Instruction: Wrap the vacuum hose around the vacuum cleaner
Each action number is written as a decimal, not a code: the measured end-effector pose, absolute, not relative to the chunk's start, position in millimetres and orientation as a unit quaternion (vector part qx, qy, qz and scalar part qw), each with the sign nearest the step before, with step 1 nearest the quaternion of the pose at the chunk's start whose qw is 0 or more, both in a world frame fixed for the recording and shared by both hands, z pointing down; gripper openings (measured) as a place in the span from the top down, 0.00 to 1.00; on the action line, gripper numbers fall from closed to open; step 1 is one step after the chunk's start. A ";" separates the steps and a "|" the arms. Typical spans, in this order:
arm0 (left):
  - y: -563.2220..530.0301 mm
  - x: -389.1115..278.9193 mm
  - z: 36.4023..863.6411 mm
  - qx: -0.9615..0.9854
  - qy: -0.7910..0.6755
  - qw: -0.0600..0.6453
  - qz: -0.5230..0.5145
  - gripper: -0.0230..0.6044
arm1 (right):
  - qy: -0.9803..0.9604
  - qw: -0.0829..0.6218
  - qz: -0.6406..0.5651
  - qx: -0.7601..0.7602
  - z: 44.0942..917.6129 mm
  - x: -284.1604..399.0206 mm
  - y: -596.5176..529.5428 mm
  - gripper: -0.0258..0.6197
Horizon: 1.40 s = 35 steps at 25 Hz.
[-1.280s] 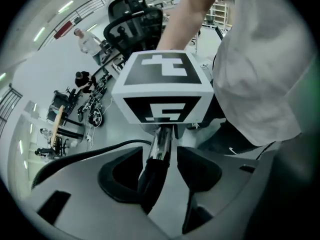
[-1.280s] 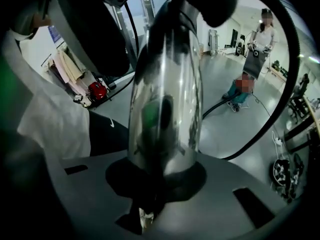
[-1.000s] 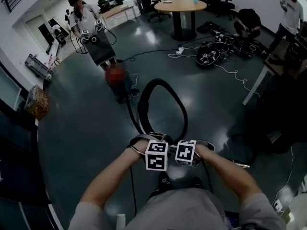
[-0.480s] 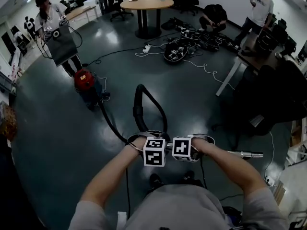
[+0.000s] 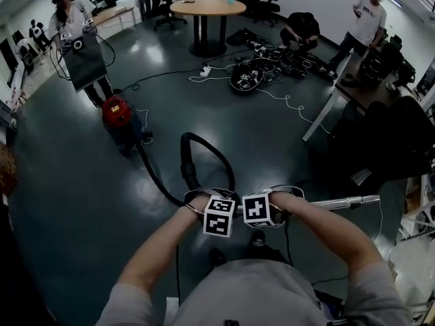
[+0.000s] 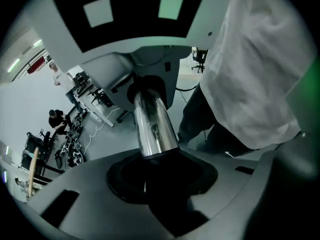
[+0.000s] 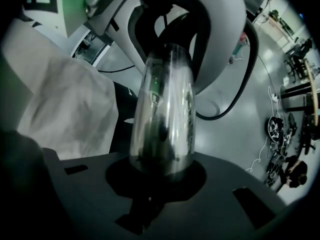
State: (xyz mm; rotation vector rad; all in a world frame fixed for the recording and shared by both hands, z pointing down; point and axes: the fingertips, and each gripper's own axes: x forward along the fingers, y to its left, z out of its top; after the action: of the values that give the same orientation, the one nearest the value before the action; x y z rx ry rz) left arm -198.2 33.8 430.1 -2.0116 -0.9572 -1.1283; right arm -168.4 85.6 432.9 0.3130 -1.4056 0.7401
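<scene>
Head view, looking down past a grey shirt: two bare forearms reach forward and hold the left gripper (image 5: 216,213) and right gripper (image 5: 262,209) side by side, their marker cubes almost touching. Both clamp the same chrome wand (image 5: 343,201), which runs level and sticks out well to the right of the right gripper. In the left gripper view the jaws, which have just been closing, pinch the wand where the chrome passes into a black collar. In the right gripper view the jaws are pressed against the shiny tube farther along it.

From the left gripper the black vacuum hose (image 5: 204,141) rises in a narrow arch just ahead of the hands, drops back to the dark glossy floor (image 5: 75,182) and trails away to the left. It ends at the red vacuum cleaner (image 5: 116,111), which stands well apart from the grippers with none of the hose around it.

Behind the cleaner a person (image 5: 76,17) holds a black bag. Farther off are a tangle of cables (image 5: 248,79), a round wooden table (image 5: 204,6), and two more people at the right, one crouching (image 5: 303,26), one standing (image 5: 369,20).
</scene>
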 end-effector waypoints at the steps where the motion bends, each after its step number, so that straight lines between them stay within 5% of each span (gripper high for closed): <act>1: 32.7 -201.0 429.5 -0.769 -0.363 0.306 -0.428 0.73 | -0.632 0.690 0.326 0.135 432.8 -169.9 82.4 0.86; 16: -13.3 -196.4 438.6 -0.817 -0.246 0.125 -0.506 0.74 | -0.732 0.669 0.109 0.059 436.4 -156.2 -8.6 0.86; 21: -38.6 -177.5 458.7 -0.810 -0.200 0.083 -0.544 0.75 | -0.769 0.633 0.056 0.066 431.8 -123.6 -47.0 0.68; 26: -52.1 -159.5 479.1 -0.798 -0.156 0.042 -0.580 0.75 | -0.793 0.602 0.027 0.092 418.6 -79.2 -70.9 0.66; 35: -66.9 -159.2 496.5 -0.790 -0.050 -0.042 -0.609 0.75 | -0.887 0.368 0.147 0.235 392.6 -45.6 -105.5 0.66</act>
State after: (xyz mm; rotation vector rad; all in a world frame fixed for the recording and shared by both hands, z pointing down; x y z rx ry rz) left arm -159.2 -66.9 496.5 -2.5513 -0.1610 -1.9668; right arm -45.6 -105.5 392.6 0.6047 -2.2786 0.3772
